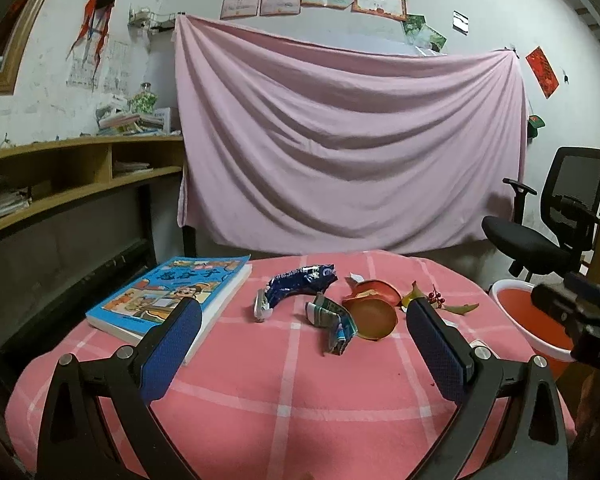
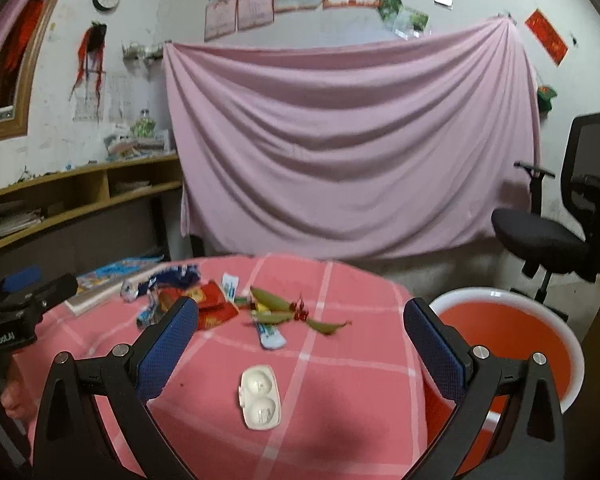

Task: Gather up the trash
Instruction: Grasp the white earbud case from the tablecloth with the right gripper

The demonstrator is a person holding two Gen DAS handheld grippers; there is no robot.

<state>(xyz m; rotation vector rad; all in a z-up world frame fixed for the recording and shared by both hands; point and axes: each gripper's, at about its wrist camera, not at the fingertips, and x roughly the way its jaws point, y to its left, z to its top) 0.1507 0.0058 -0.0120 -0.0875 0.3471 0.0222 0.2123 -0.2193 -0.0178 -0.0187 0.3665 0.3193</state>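
Wrappers [image 1: 300, 286] lie ahead of left gripper [image 1: 302, 320] (jaws wide); nothing held.

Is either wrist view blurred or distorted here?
Left wrist view: sharp, the book and blue wrapper crisp, strong fisheye bending at the shelf. Right wrist view: softer, trash pile smeared, white case clearer.

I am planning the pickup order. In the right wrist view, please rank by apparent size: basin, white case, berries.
1. Basin, clearly largest, though partly hidden.
2. White case, near the camera.
3. Berries, smallest, but farther away.
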